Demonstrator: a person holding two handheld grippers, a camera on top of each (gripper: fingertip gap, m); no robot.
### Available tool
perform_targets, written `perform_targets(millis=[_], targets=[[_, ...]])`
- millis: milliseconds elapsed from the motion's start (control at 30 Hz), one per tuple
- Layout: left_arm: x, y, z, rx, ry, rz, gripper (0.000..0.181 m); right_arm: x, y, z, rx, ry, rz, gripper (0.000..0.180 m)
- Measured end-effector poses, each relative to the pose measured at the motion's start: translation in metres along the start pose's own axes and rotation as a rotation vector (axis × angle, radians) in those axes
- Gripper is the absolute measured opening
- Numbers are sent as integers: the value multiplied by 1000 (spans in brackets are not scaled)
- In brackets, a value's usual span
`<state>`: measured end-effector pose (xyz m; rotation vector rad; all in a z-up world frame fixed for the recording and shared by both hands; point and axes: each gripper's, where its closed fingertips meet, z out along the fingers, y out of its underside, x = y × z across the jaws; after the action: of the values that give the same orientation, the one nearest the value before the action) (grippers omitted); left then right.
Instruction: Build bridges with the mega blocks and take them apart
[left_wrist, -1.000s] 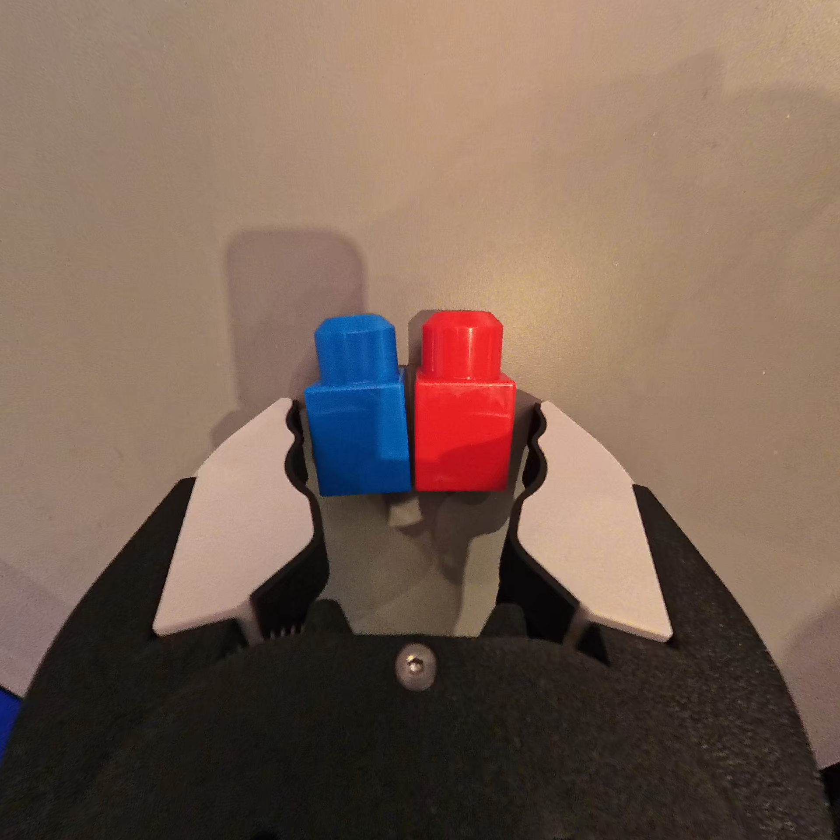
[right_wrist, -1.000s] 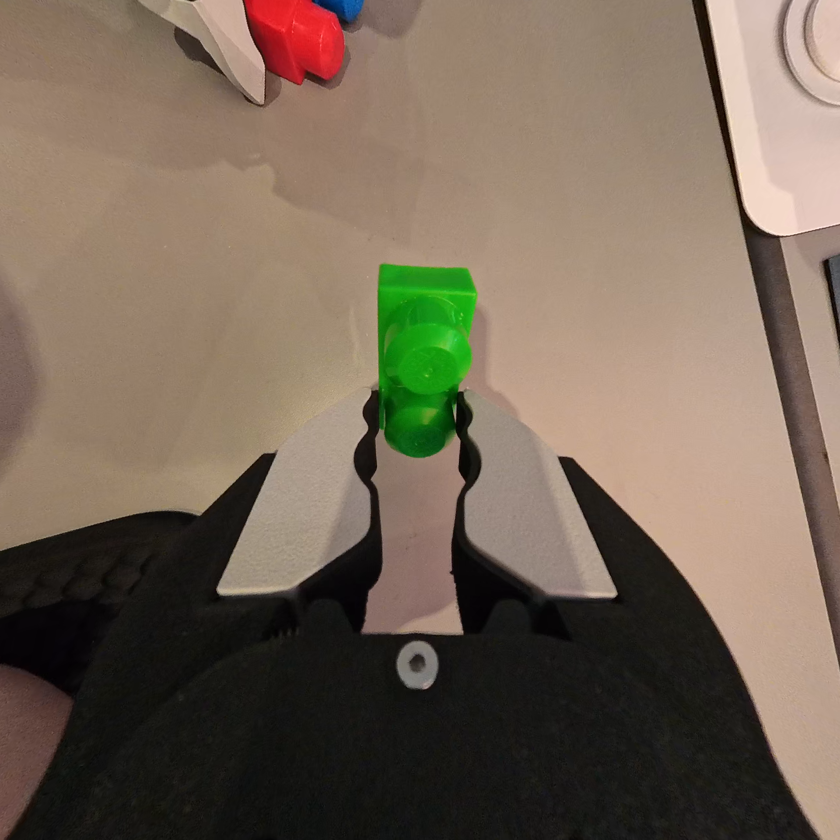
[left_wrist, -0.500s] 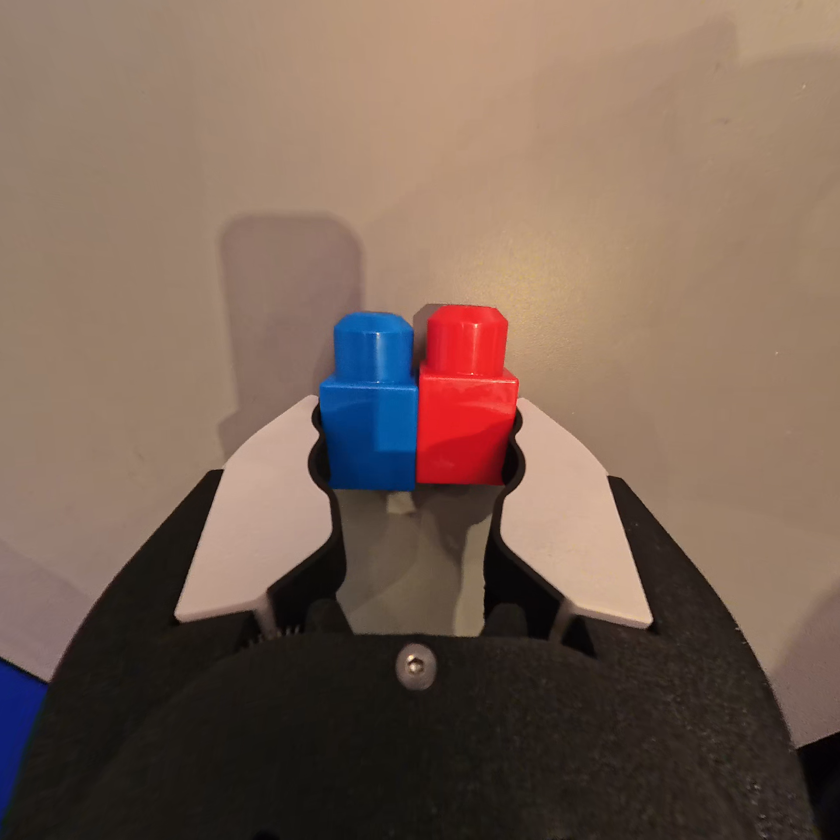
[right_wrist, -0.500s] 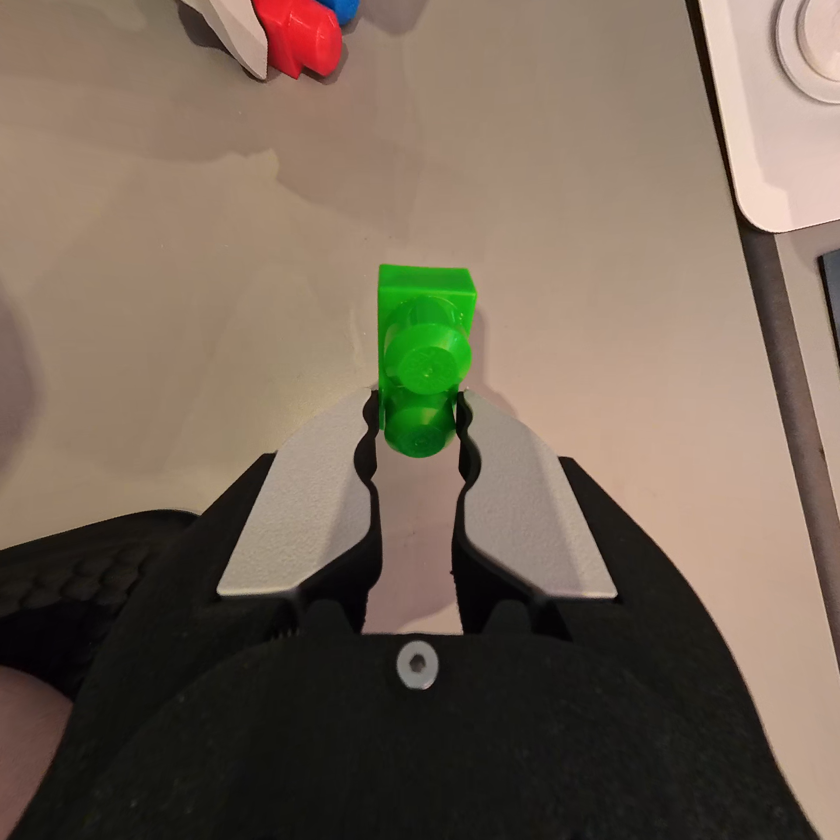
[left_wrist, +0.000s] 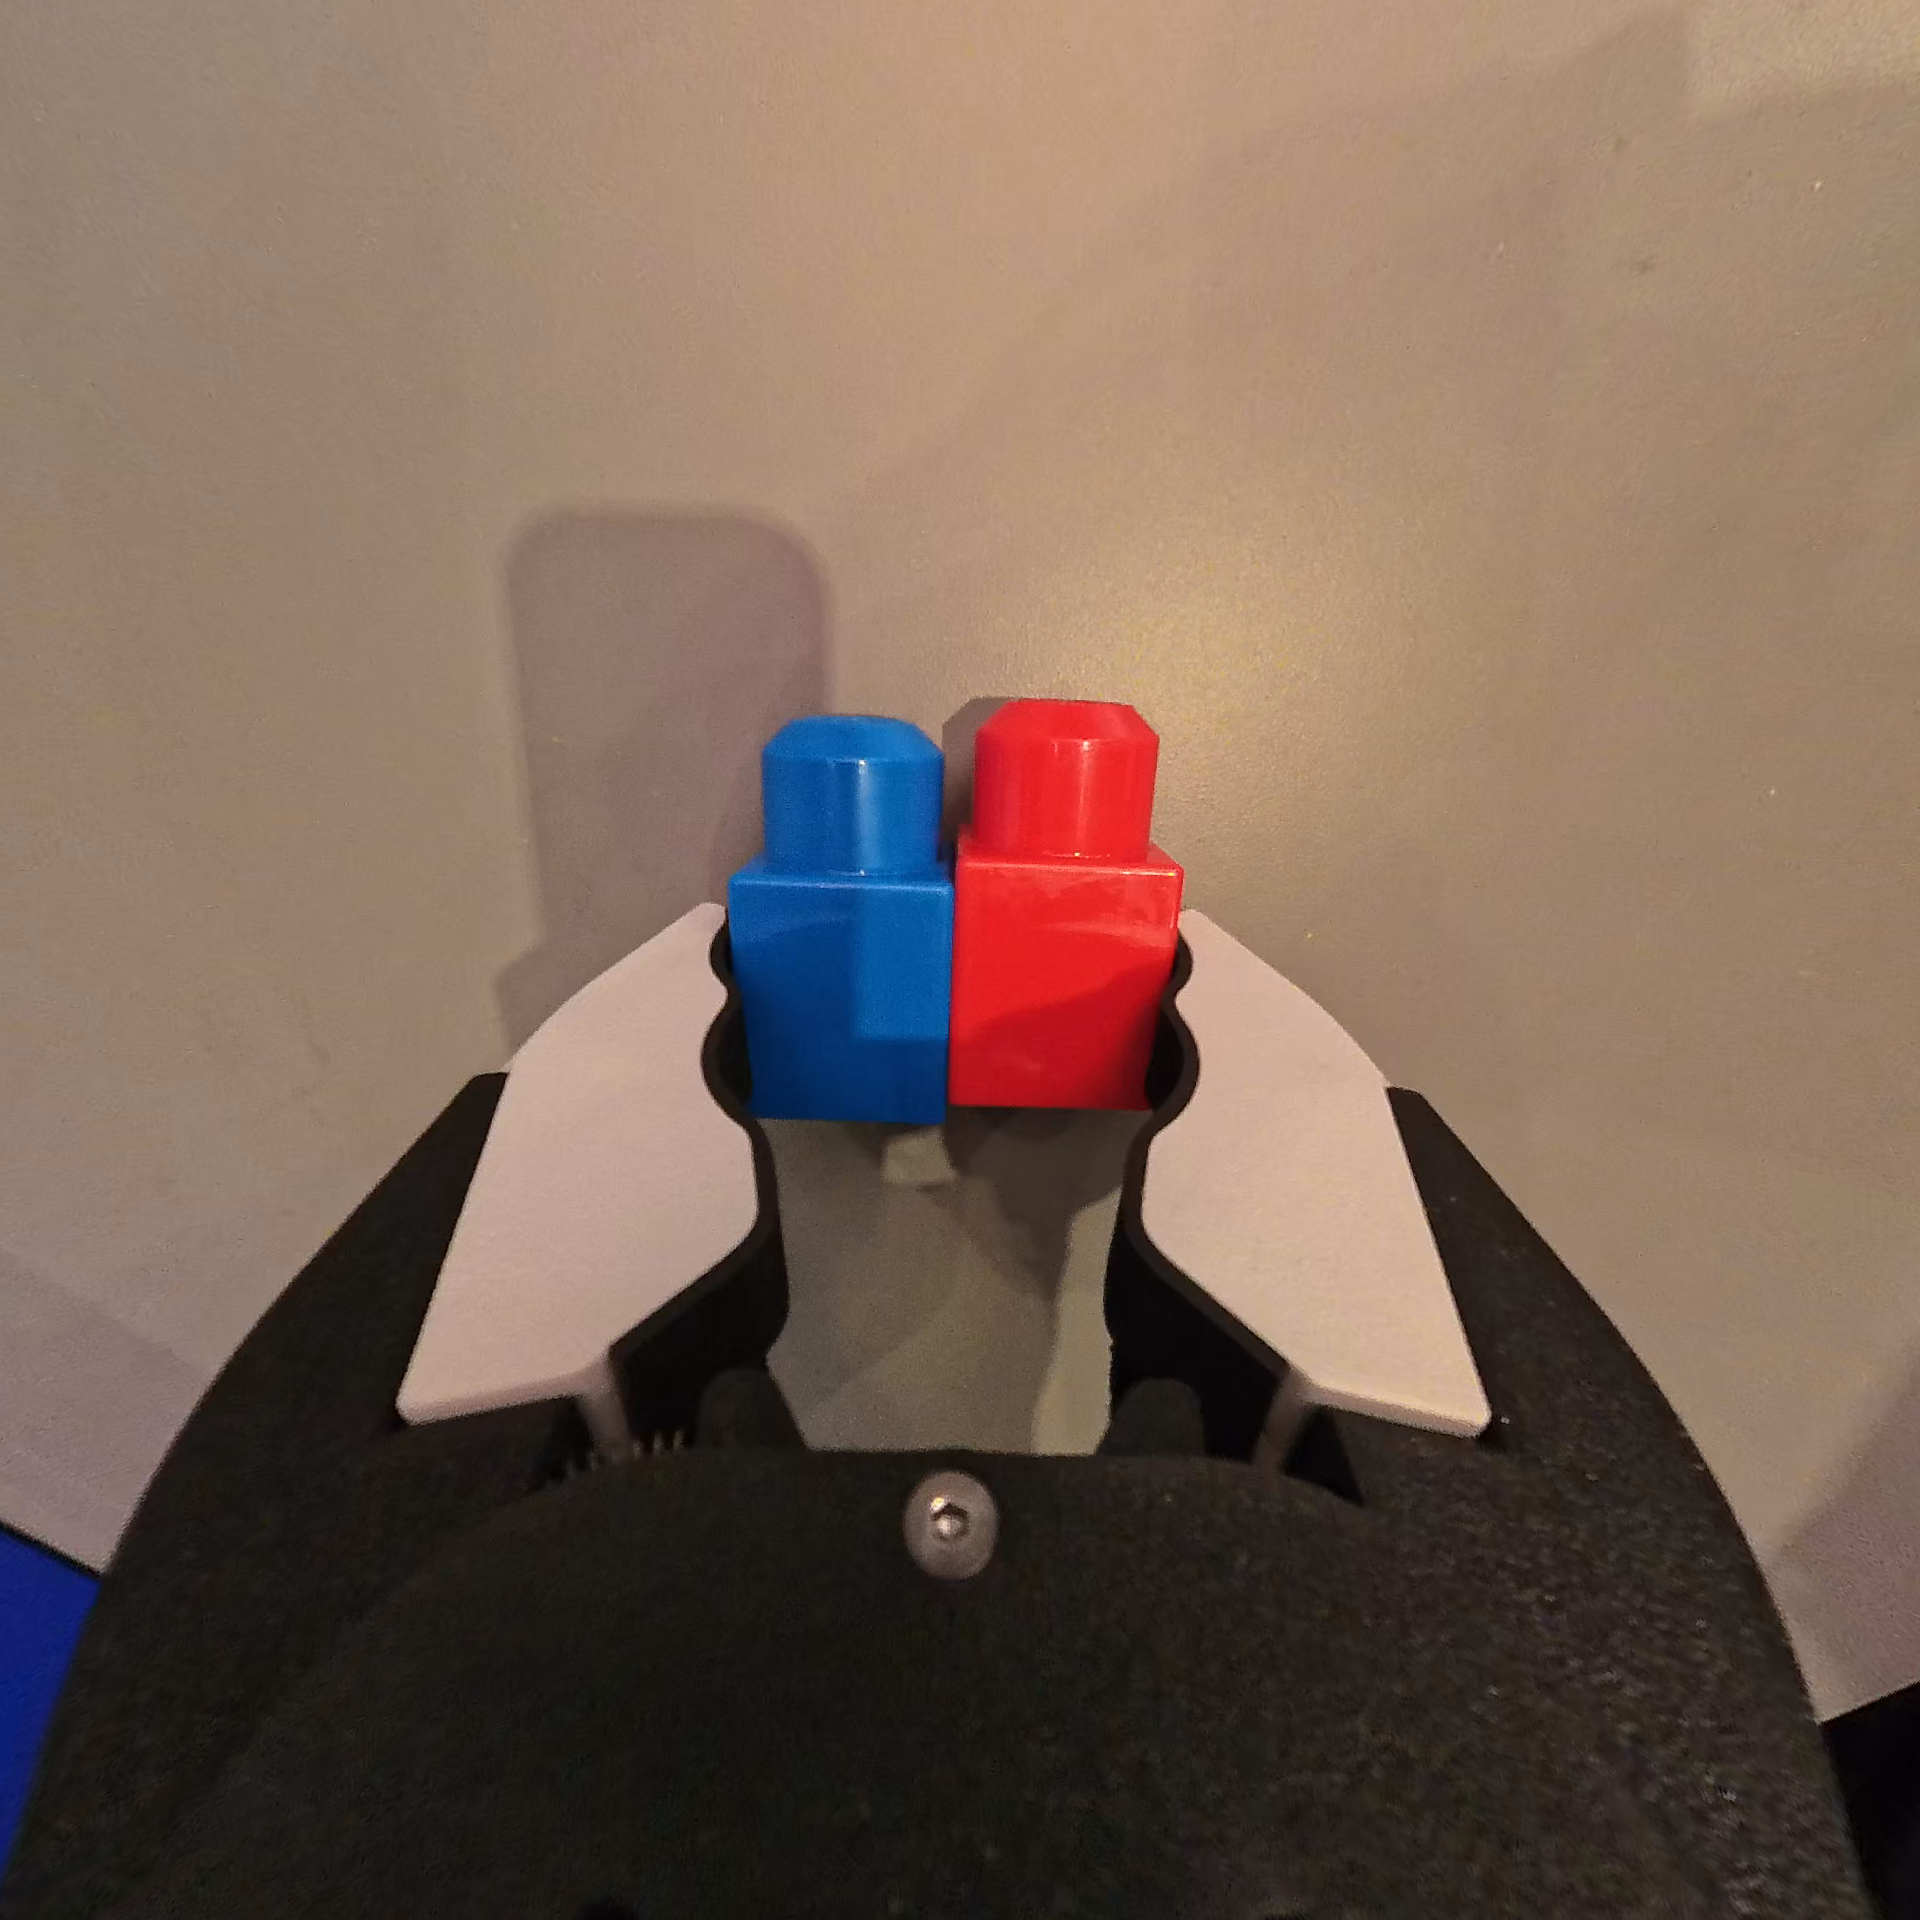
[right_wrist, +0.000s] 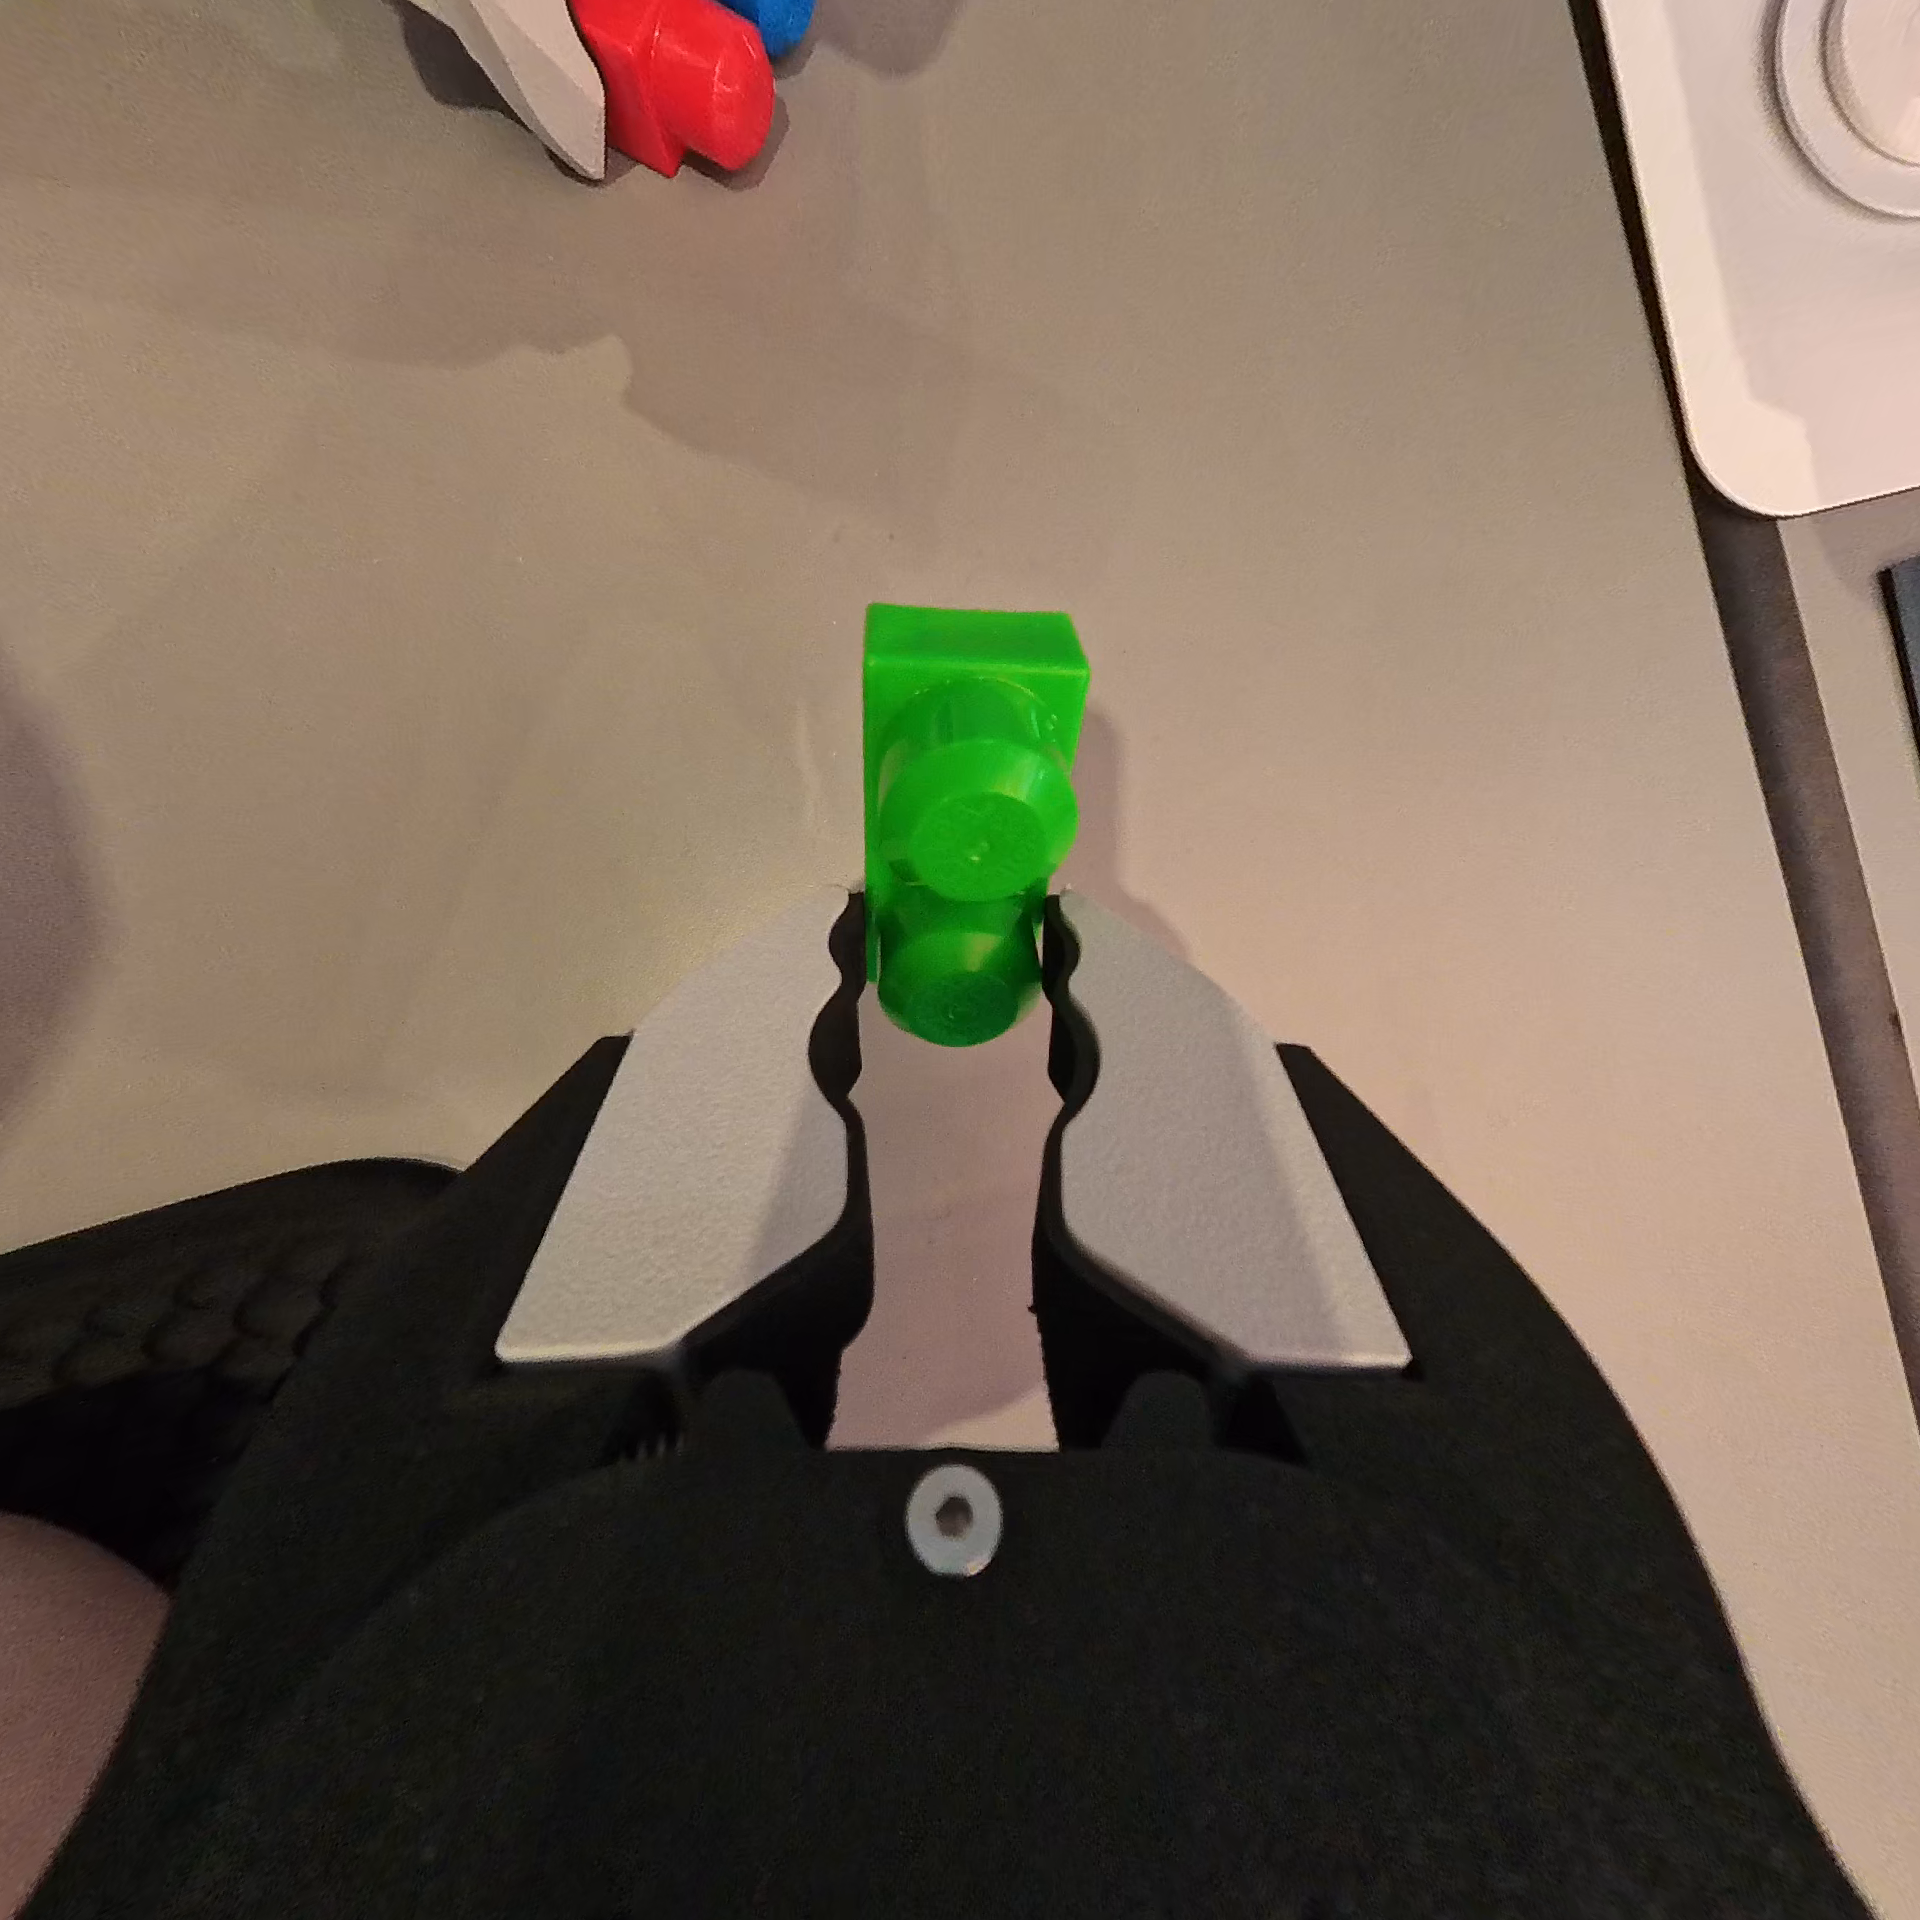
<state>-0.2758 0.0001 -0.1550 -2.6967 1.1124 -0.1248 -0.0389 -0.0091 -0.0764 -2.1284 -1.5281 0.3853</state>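
The left hand-held gripper (left_wrist: 954, 997) was closed around two blocks at once. The blue block (left_wrist: 847, 966) and the red block (left_wrist: 1060, 956) stood side by side, touching each other, with their round knobs pointing up. One grey finger pressed on the outer side of the blue block and the other grey finger pressed on the outer side of the red block. Both blocks sat on the pale worktop (left_wrist: 1455, 520), and a dark shadow lay behind them.

The right hand-held gripper (right_wrist: 951, 940) held a green block (right_wrist: 971, 790) that had two round knobs. Its fingers were close together and pinched the block at the near end, by the nearer knob. The far end of the green block stuck out past the fingertips. The knobs pointed back toward the camera. The green block was above the worktop (right_wrist: 416, 520), and I could not tell if it touched it.

In the right wrist view, the red block (right_wrist: 681, 88) and one grey finger (right_wrist: 540, 94) of the left hand-held gripper showed at the top edge, well apart from the green block. A white board (right_wrist: 1766, 343) with a round part lay at the top right corner.
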Motion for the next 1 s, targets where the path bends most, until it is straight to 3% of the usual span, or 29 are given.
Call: perform_targets(millis=[400,633,833,1000], targets=[[0,-1,0,-8,-3,-8,76,-2,2,1,-11,-12,-1,32],[-6,-13,-6,141,-40,7,99,-2,3,1,-8,-17,3,32],[-5,-6,-53,341,18,-49,92,-1,5,1,-8,-20,8,32],[-34,21,-78,415,-139,-6,74,-1,3,1,3,-23,3,32]])
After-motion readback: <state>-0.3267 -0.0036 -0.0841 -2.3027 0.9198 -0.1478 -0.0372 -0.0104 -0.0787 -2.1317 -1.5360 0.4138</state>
